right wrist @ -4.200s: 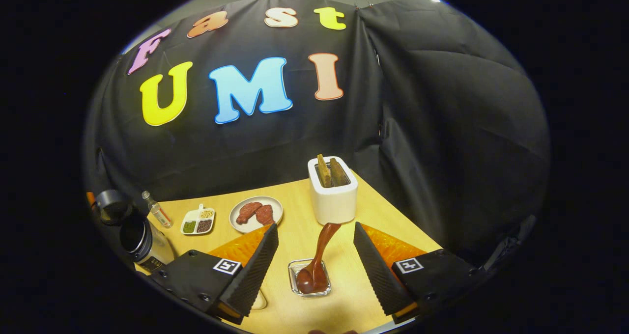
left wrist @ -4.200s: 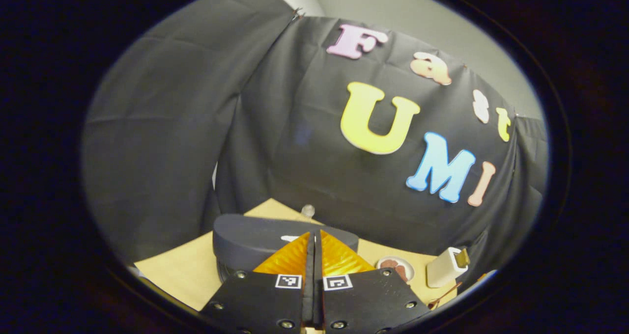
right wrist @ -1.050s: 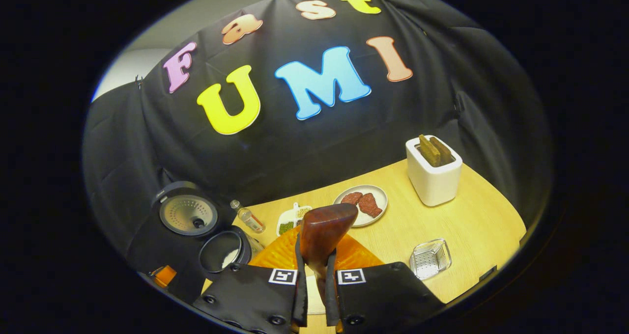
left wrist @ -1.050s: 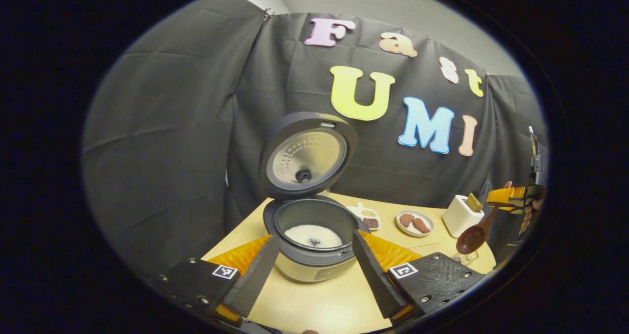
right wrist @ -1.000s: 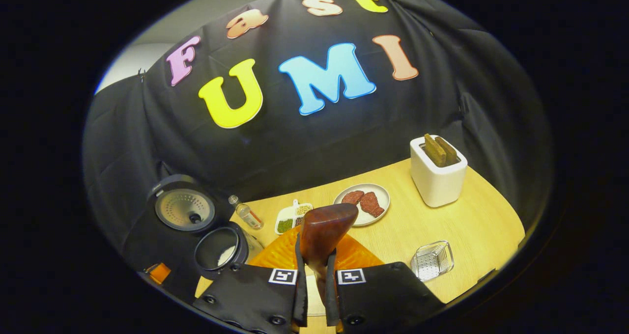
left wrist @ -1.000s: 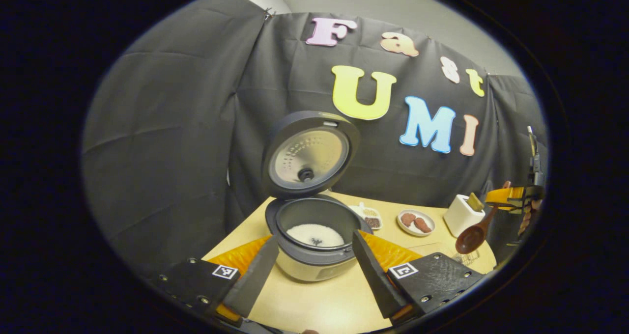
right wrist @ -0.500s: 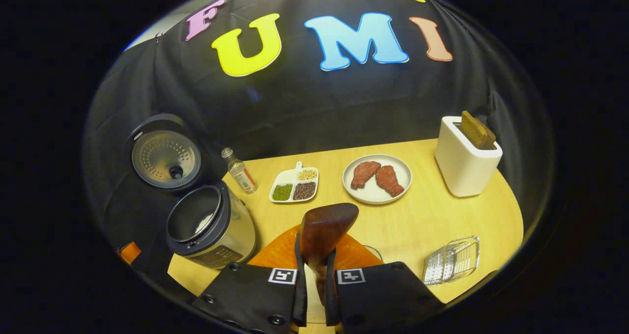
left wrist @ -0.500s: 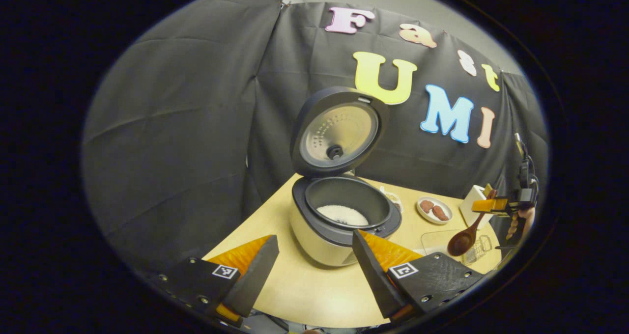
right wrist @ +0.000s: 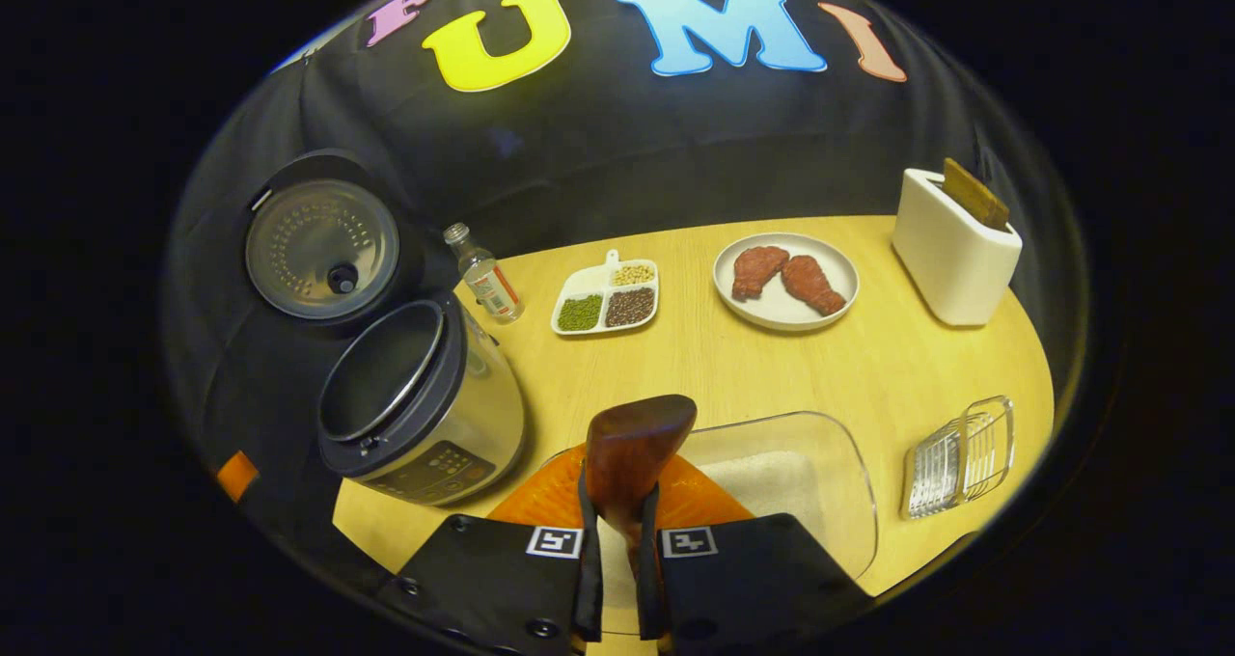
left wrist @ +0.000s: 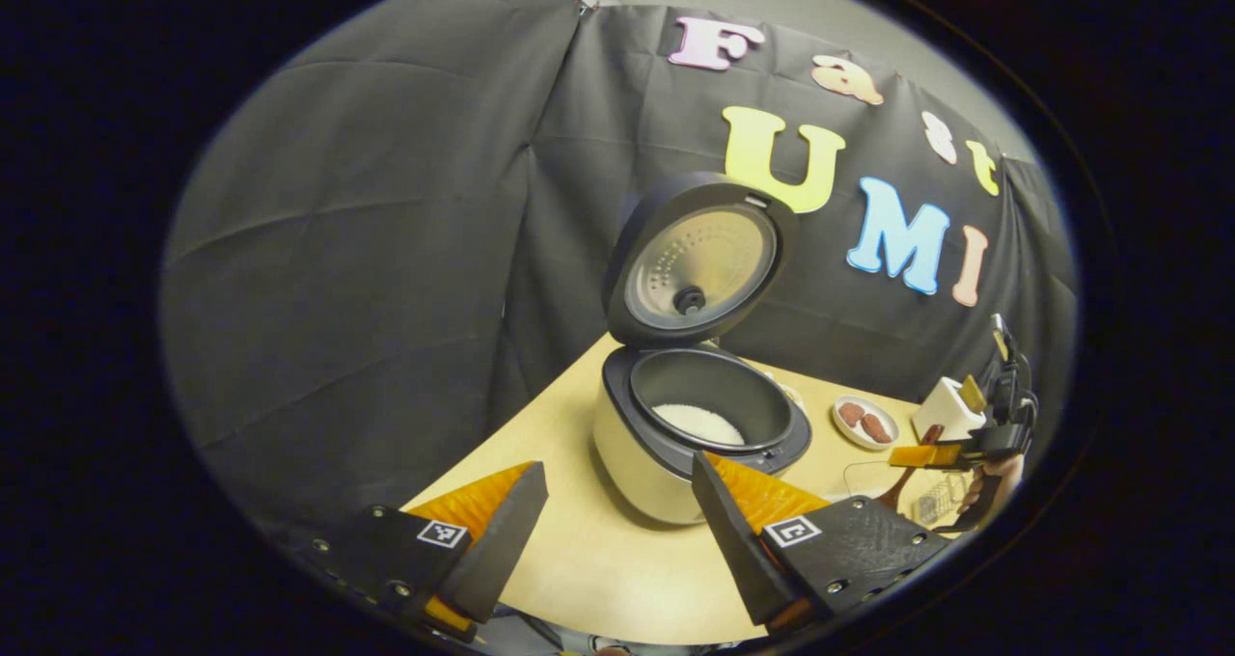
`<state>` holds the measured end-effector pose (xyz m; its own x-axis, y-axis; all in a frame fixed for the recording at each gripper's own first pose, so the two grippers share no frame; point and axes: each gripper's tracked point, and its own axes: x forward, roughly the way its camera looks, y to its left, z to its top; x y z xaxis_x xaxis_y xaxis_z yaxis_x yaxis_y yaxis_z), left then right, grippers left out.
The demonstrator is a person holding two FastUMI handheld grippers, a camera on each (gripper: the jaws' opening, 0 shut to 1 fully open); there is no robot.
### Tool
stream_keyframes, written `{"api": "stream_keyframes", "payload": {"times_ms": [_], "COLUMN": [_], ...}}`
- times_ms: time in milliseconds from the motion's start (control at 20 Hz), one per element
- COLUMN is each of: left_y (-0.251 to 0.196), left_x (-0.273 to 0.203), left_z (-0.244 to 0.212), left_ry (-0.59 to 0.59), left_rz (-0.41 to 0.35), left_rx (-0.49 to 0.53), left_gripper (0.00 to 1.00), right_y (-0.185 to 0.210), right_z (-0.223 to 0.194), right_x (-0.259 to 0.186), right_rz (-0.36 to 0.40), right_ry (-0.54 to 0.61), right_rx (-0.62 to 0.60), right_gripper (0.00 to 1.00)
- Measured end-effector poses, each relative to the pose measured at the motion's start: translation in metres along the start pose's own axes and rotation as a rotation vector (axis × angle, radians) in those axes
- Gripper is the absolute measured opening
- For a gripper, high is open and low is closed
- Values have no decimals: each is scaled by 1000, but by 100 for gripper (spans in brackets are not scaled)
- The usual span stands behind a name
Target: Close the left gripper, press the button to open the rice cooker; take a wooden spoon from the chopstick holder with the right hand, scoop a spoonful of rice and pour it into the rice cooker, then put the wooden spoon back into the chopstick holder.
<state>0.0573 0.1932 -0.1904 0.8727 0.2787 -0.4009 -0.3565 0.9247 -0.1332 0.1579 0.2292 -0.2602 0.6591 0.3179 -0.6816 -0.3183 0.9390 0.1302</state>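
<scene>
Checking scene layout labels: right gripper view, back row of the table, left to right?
Rice cooker → small bottle → divided dish of beans → plate of meat → toaster.

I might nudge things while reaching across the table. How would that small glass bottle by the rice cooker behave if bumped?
The small bottle stands upright, tall and narrow, so it would probably tip easily. Being round, it would likely roll afterwards. It sits close to the rice cooker, which might stop it on that side.
</scene>
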Motion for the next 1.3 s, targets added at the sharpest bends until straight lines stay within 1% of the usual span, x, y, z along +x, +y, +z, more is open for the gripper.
{"api": "stream_keyframes", "payload": {"times_ms": [50, 150, 200, 250, 300, 500, 600, 650, 700, 900, 1050, 1200, 1250, 1300], "left_y": [1, 2, 2, 1, 1, 2, 5, 6, 7, 2, -5, -9, -9, -10], "left_x": [-1, -3, -3, -4, -6, -8, -10, -10, -11, -9, -9, -8, -8, -8], "left_z": [-1, -1, -2, -2, -1, -1, 1, 0, 2, 9, 14, 14, 14, 14], "left_ry": [3, 2, -1, -3, -4, -3, -3, -4, -5, -26, -34, -34, -34, -35], "left_rz": [0, -1, -2, -3, -3, 1, 5, 7, 10, 16, 3, 1, 0, 0], "left_rx": [-3, 1, 5, 8, 11, 14, 13, 13, 17, 61, 60, 65, 65, 65], "left_gripper": [95, 94, 95, 95, 95, 94, 94, 94, 95, 95, 94, 94, 95, 94], "right_y": [5, 14, 18, 21, 22, 15, 7, 1, -4, -38, -65, -81, -85, -87], "right_z": [-1, -3, -5, -5, -6, -4, -1, 2, 4, 10, 21, 37, 44, 51], "right_x": [1, 3, 2, 2, 0, -5, -10, -14, -16, -30, -43, -55, -58, -62], "right_rz": [9, 25, 36, 44, 43, 36, 39, 43, 45, 11, -12, -6, 2, 12], "right_ry": [10, 30, 41, 52, 61, 73, 68, 62, 57, 28, -5, -37, -48, -59], "right_rx": [16, 52, 72, 94, 113, 180, 230, 261, 294, 408, 505, 628, 665, 698], "right_gripper": [12, 12, 16, 12, 16, 16, 16, 12, 16, 16, 16, 16, 12, 12]}}
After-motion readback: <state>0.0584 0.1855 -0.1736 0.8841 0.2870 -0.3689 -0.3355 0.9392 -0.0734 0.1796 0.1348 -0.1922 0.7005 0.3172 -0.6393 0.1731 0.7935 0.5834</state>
